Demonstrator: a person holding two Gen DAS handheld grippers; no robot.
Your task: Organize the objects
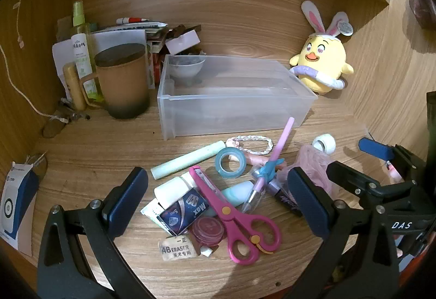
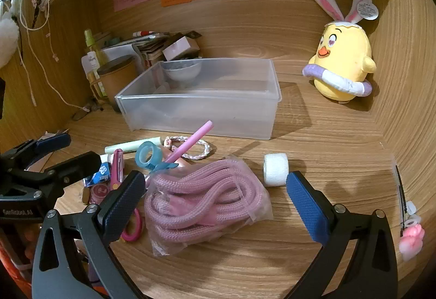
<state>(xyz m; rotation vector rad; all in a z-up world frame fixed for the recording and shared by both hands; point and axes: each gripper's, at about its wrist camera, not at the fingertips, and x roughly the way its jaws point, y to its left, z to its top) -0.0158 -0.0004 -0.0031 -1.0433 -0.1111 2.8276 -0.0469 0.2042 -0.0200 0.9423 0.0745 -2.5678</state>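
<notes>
A clear plastic bin (image 1: 234, 108) (image 2: 201, 111) stands on the wooden desk with a small bowl (image 1: 186, 67) behind or in its far left corner. In front lies a pile: pink scissors (image 1: 231, 214), blue tape ring (image 1: 230, 162), green stick (image 1: 188, 160), pink pen (image 1: 275, 154), eraser (image 1: 177, 250), blue box (image 1: 185, 211). My left gripper (image 1: 215, 201) is open above the pile. My right gripper (image 2: 215, 203) is open around a bagged pink cord (image 2: 204, 203), not touching it. A white tape roll (image 2: 275, 169) lies beside it.
A yellow plush chick (image 1: 321, 64) (image 2: 343, 64) sits at the back right. A brown lidded mug (image 1: 122, 81), spray bottle (image 1: 80, 48) and papers crowd the back left. A pink charm (image 2: 411, 239) hangs at the right wall. Walls enclose the desk on three sides.
</notes>
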